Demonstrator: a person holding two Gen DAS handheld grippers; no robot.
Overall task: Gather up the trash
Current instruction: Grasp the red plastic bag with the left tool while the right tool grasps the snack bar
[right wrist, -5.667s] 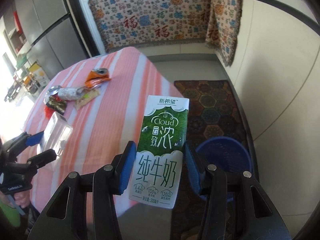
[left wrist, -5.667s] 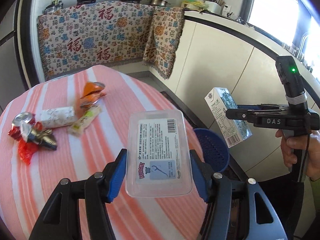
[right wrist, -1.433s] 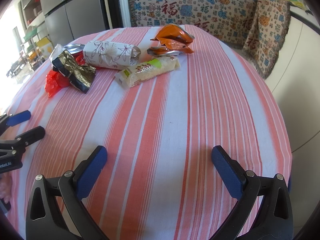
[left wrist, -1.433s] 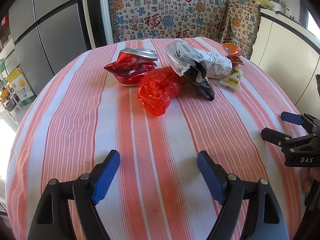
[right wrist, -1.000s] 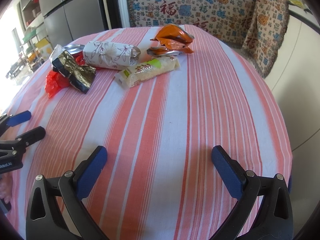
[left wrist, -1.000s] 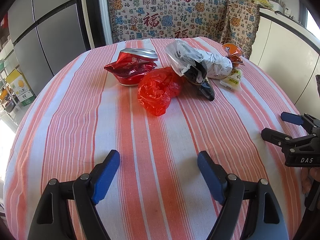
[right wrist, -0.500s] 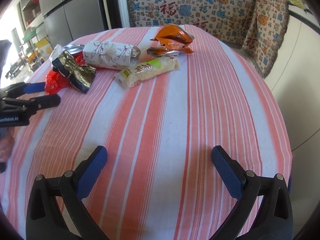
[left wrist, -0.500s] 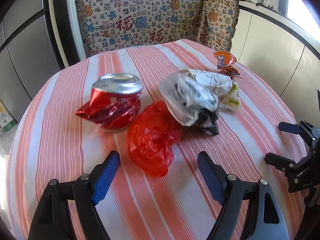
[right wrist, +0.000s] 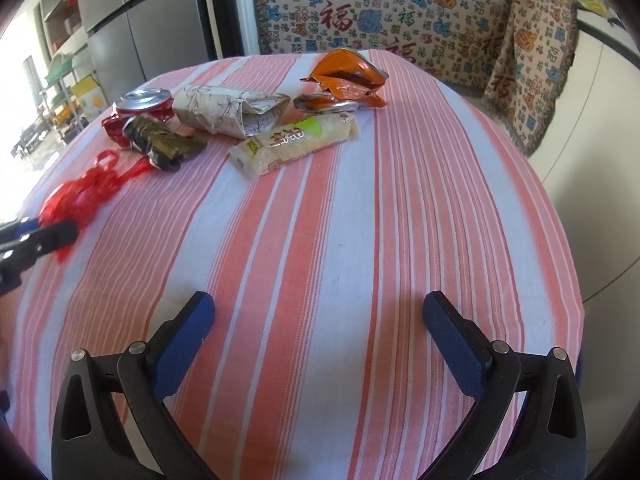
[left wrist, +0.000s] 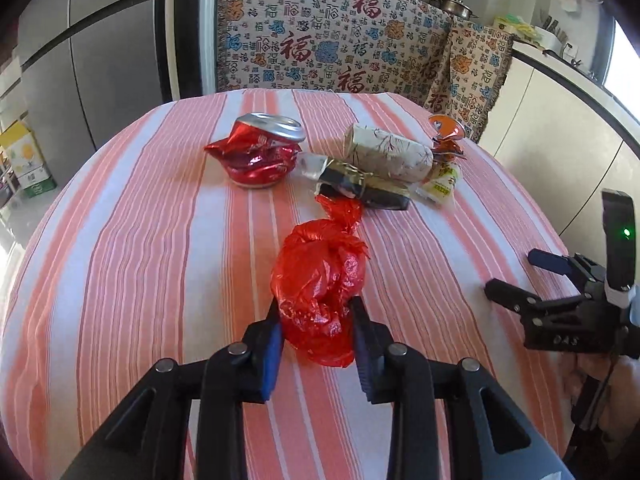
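Note:
My left gripper (left wrist: pixel 316 336) is shut on a crumpled red plastic bag (left wrist: pixel 320 276), held just above the striped tablecloth (left wrist: pixel 160 240); the bag also shows in the right wrist view (right wrist: pixel 80 192). Behind it lie a crushed red can (left wrist: pixel 260 152), a dark foil wrapper (left wrist: pixel 360 184), a patterned paper roll (left wrist: pixel 388 152), a pale snack packet (right wrist: pixel 296 140) and a crushed orange can (right wrist: pixel 344 80). My right gripper (right wrist: pixel 320 320) is open and empty over the near part of the table; it shows at the right in the left wrist view (left wrist: pixel 532 280).
The round table drops off close on the right side (right wrist: pixel 560 240). A patterned cloth (left wrist: pixel 340 48) covers the counter behind. A grey fridge (left wrist: pixel 80 60) stands at the far left, white cabinets (left wrist: pixel 560 128) at the right.
My left gripper has closed on the red bag and pulled it back from the pile. Before that both grippers let go of the plastic box and milk carton. The right gripper has barely moved.

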